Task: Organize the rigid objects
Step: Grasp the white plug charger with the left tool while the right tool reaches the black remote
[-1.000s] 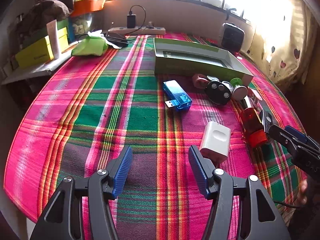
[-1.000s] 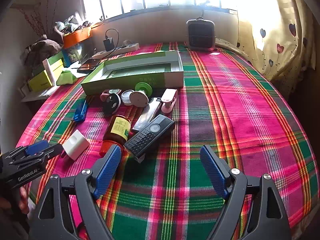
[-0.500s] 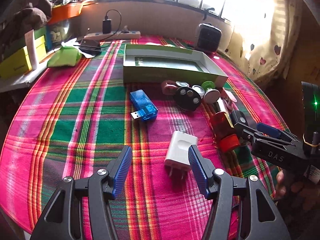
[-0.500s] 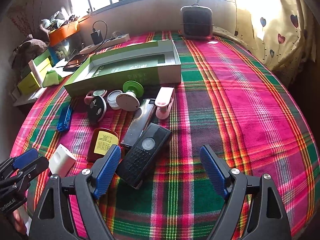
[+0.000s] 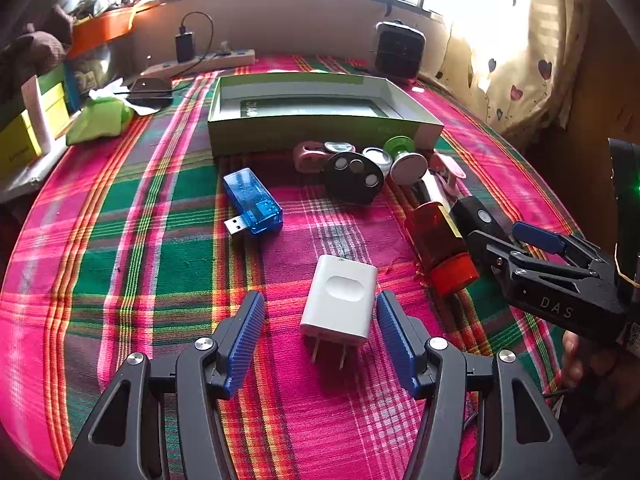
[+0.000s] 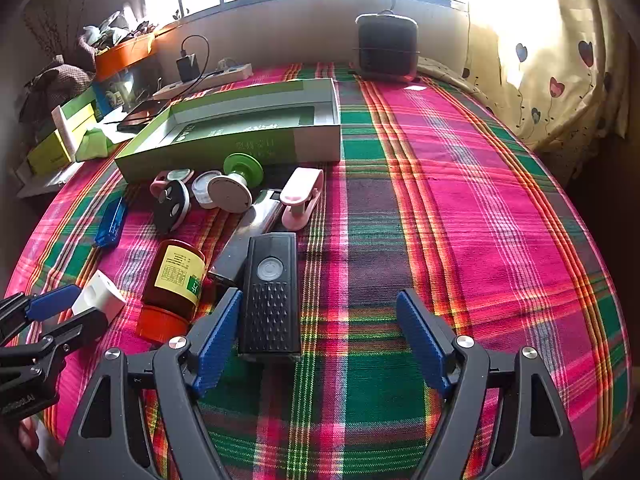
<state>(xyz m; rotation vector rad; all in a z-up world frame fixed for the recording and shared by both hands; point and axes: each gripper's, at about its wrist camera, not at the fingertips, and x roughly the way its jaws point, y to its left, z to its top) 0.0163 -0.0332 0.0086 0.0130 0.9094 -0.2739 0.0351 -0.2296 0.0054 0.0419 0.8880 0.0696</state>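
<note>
the white charger (image 5: 339, 309) is being straddled on the plaid cloth (image 5: 140, 216) by the left gripper (image 5: 320, 332), jaws apart; the black remote (image 6: 272, 292) is being flanked by the right gripper (image 6: 320, 336), likewise spread.

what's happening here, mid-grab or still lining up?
Lining up. The left gripper is open with the white charger lying between its pads, not clamped. The right gripper is open too, with the black remote-like device just inside its left finger. The green box at the back holds none of the loose items, which lie on the plaid cloth.
</note>
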